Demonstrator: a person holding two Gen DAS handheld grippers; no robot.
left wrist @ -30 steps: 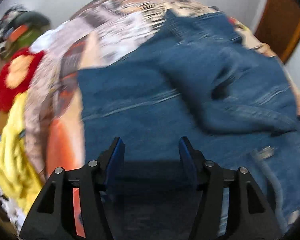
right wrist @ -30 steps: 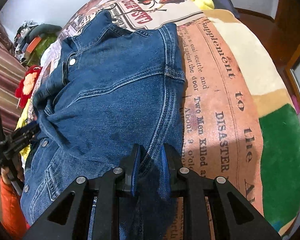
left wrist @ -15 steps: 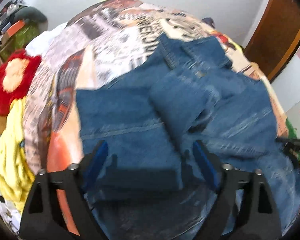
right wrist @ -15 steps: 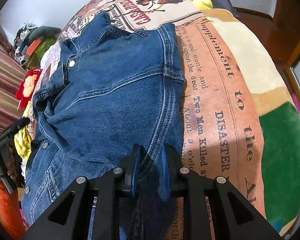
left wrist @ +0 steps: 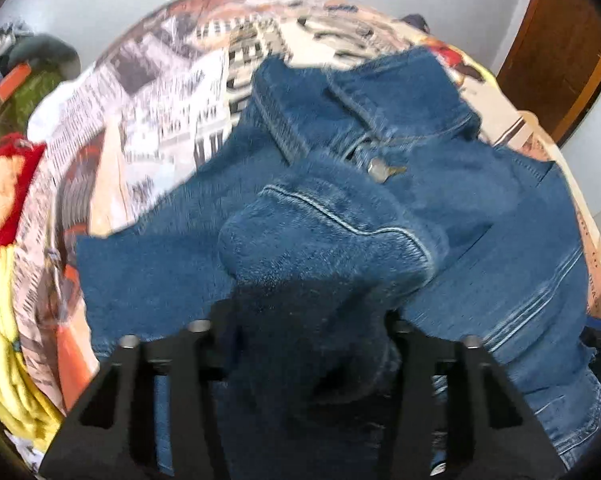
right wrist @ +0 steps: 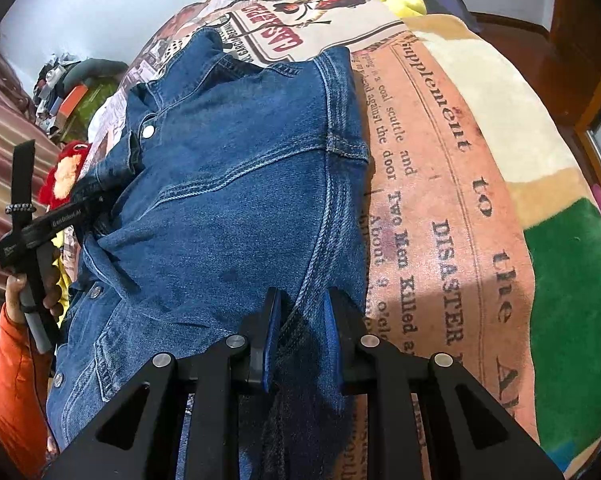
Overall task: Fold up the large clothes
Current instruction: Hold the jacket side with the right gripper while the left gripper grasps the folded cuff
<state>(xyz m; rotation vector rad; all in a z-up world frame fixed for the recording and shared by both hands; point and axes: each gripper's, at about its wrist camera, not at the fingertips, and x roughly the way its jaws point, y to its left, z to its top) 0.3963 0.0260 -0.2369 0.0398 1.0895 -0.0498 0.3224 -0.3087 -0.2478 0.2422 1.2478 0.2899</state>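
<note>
A blue denim jacket (right wrist: 236,184) lies spread on a bed with a newspaper-print blanket (right wrist: 428,208). My right gripper (right wrist: 300,320) is shut on the jacket's edge seam near its right side. In the left wrist view the jacket (left wrist: 500,208) has a bunched sleeve (left wrist: 324,240) lying between my left gripper's (left wrist: 308,320) arms, covering the fingertips. The left gripper's jaws stand wide apart. The left gripper also shows in the right wrist view (right wrist: 64,216) at the jacket's left side, held by a hand.
A red and yellow plush toy (left wrist: 0,196) and yellow cloth (left wrist: 8,380) lie at the bed's left edge. A pile of things (right wrist: 72,88) sits at the far left. A wooden door (left wrist: 556,44) stands at the right. A green blanket patch (right wrist: 572,296) lies right.
My left gripper has opened wider and pushed in under the bunched sleeve, which now covers its fingertips. My right gripper has stayed shut on the jacket's edge.
</note>
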